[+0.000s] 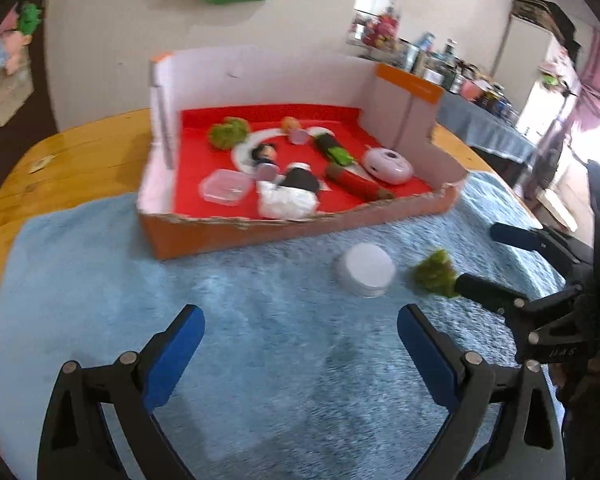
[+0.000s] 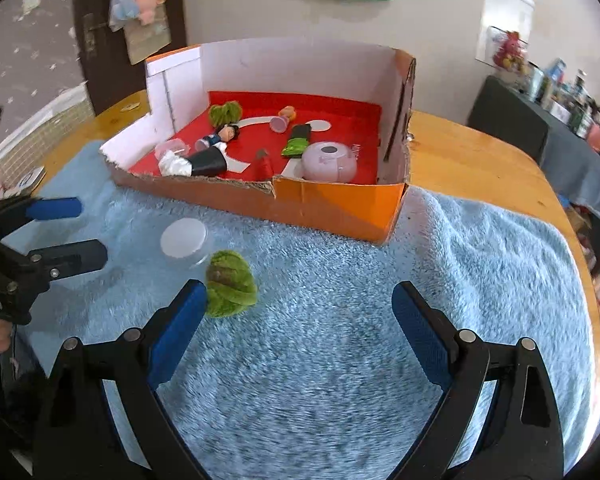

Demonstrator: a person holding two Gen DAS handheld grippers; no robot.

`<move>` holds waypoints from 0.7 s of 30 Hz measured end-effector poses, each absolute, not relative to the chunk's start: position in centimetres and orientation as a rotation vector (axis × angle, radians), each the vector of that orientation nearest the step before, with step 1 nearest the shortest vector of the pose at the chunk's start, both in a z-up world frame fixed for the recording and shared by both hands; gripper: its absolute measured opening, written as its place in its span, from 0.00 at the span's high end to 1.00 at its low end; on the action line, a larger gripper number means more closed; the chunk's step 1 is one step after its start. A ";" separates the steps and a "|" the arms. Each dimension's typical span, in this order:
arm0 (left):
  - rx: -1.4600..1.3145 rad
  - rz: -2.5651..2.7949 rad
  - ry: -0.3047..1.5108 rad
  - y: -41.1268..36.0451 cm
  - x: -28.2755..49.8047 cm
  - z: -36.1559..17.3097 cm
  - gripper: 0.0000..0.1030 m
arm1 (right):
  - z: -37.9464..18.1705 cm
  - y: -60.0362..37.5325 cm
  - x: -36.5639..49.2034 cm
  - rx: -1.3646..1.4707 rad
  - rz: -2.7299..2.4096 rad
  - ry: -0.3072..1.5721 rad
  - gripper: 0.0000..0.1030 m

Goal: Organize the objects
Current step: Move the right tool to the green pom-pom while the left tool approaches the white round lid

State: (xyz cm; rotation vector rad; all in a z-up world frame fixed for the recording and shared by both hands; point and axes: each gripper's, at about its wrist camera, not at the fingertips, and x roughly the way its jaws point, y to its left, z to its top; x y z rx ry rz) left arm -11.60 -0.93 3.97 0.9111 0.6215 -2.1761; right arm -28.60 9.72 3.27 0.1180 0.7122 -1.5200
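An orange cardboard box (image 1: 228,236) (image 2: 332,204) with a red floor stands on a blue fluffy mat (image 1: 260,340) (image 2: 340,360). It holds a doll (image 2: 208,152), a pink round case (image 1: 388,166) (image 2: 330,162), a green plush ball (image 1: 226,132) and other small items. On the mat lie a white round lidded jar (image 1: 366,270) (image 2: 184,240) and a second green plush ball (image 1: 434,270) (image 2: 230,290). My left gripper (image 1: 300,328) (image 2: 72,232) is open and empty over the mat. My right gripper (image 2: 298,304) (image 1: 496,256) is open, its left fingertip touching the plush ball.
The mat lies on a wooden table (image 1: 80,160) (image 2: 480,152). A small clear lidded tub (image 1: 224,186) and a red-green stick (image 1: 356,180) lie in the box. A counter with bottles (image 1: 460,76) stands behind on the right.
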 end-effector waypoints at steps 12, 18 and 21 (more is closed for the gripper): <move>1.065 -2.283 0.517 -1.5 -15.0 3.1 0.23 | 2.3 9.3 -27.1 0.059 -1.280 0.829 0.08; 1.117 -2.310 0.491 -2.3 -16.2 3.0 0.30 | 2.0 8.3 -26.3 0.056 -1.255 0.871 0.15; 1.141 -2.318 0.460 -2.4 -16.8 2.9 0.30 | 1.8 7.9 -25.9 0.057 -1.255 0.887 0.22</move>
